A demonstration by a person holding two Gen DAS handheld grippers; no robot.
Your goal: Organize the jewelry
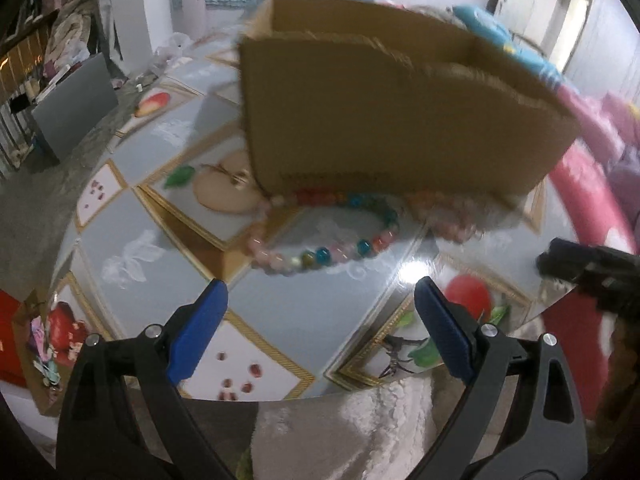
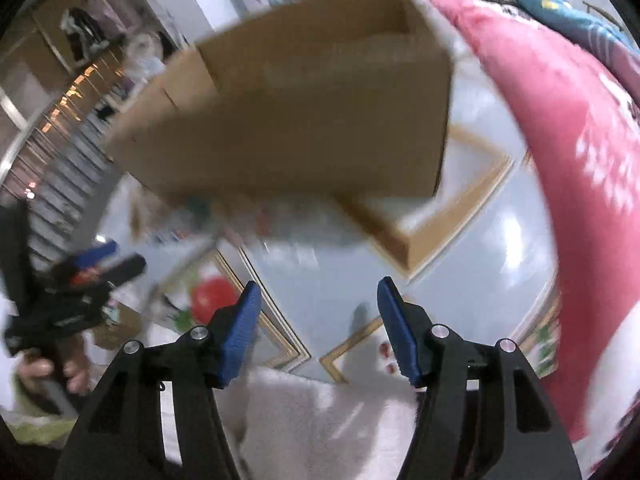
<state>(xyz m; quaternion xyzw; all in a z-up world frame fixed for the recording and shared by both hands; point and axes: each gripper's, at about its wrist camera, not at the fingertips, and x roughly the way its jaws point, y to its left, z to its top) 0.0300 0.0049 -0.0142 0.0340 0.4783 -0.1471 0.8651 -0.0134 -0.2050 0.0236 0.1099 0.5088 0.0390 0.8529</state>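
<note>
Cardboard box (image 1: 392, 120) is standing on the patterned table (image 1: 328, 312), open-topped, its contents hidden. Beaded bracelets (image 1: 324, 236) are lying just outside its near wall, at six o'clock. Left gripper (image 1: 320, 332) is hovering wide, holding nothing; right gripper (image 2: 318, 328) is likewise gaping empty. Judged step: approaching a bracelet; next move calls for descending and pinching the beads.

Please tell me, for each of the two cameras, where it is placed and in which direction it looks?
Left wrist: on the left gripper, aimed down at the bead bracelet beside the cardboard box; own open blue fingers show.
Right wrist: on the right gripper, aimed down at the patterned table; open fingers show.
Shared: box, table, each other's gripper.
</note>
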